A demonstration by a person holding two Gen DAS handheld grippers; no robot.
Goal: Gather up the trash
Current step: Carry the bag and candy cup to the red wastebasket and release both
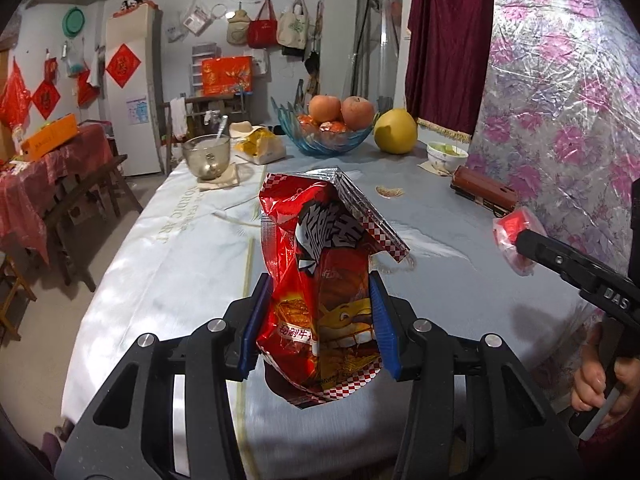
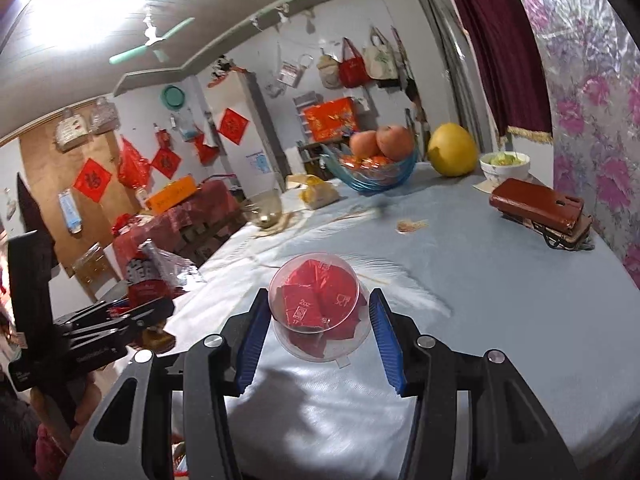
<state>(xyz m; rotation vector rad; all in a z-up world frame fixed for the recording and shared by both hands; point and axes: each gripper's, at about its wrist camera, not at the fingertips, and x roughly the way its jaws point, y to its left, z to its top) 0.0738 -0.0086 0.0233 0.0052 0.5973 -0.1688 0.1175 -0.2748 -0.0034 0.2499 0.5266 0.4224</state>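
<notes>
A crumpled red snack bag [image 1: 320,264] with a silver torn top hangs above the table, and my left gripper [image 1: 318,320] is shut on its lower half. Its blue pads [image 1: 256,320] press both sides of the bag. In the right wrist view, a small clear plastic cup [image 2: 316,308] stuffed with red wrappers sits between the blue pads [image 2: 384,336] of my right gripper [image 2: 318,320], held off the cloth. The right gripper [image 1: 524,240] also shows at the right edge of the left wrist view, carrying the cup [image 1: 514,236]. The left gripper [image 2: 160,308] and bag [image 2: 160,268] appear at left.
The table [image 1: 440,280] wears a pale blue cloth. At its far end stand a blue glass fruit bowl [image 1: 328,136], a yellow pomelo [image 1: 395,126], a white bowl [image 1: 446,156], a glass jug [image 1: 207,156] and a yellow bag [image 1: 260,144]. A brown case [image 2: 536,204] and an orange scrap [image 2: 410,226] lie nearer.
</notes>
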